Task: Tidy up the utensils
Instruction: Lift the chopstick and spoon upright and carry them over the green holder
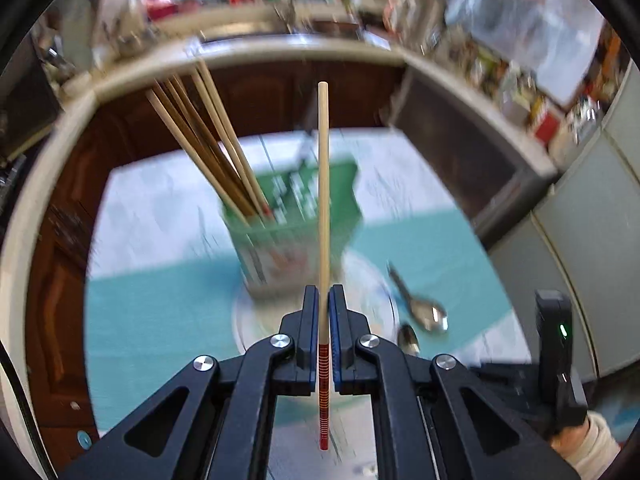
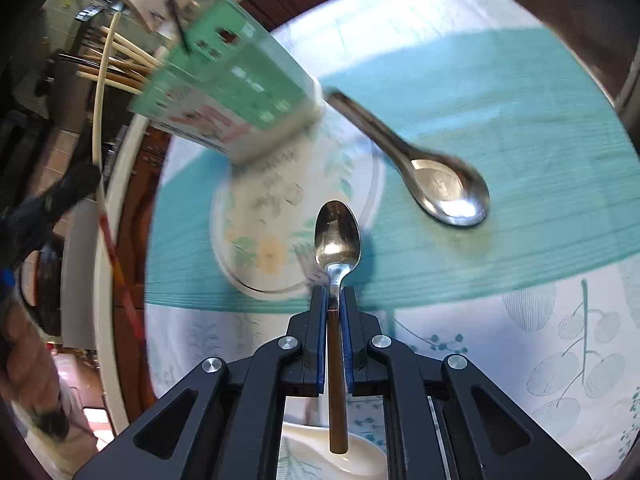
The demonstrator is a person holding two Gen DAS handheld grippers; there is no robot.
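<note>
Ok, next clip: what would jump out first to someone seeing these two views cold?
The single chopstick clamped upright in the left gripper, dead centre of the left wrist view, in front of the green utensil holder that already has chopsticks in it. In the right wrist view, the right gripper grips a small metal spoon over the floral plate, with a larger metal spoon lying on the teal mat to its right.
</note>
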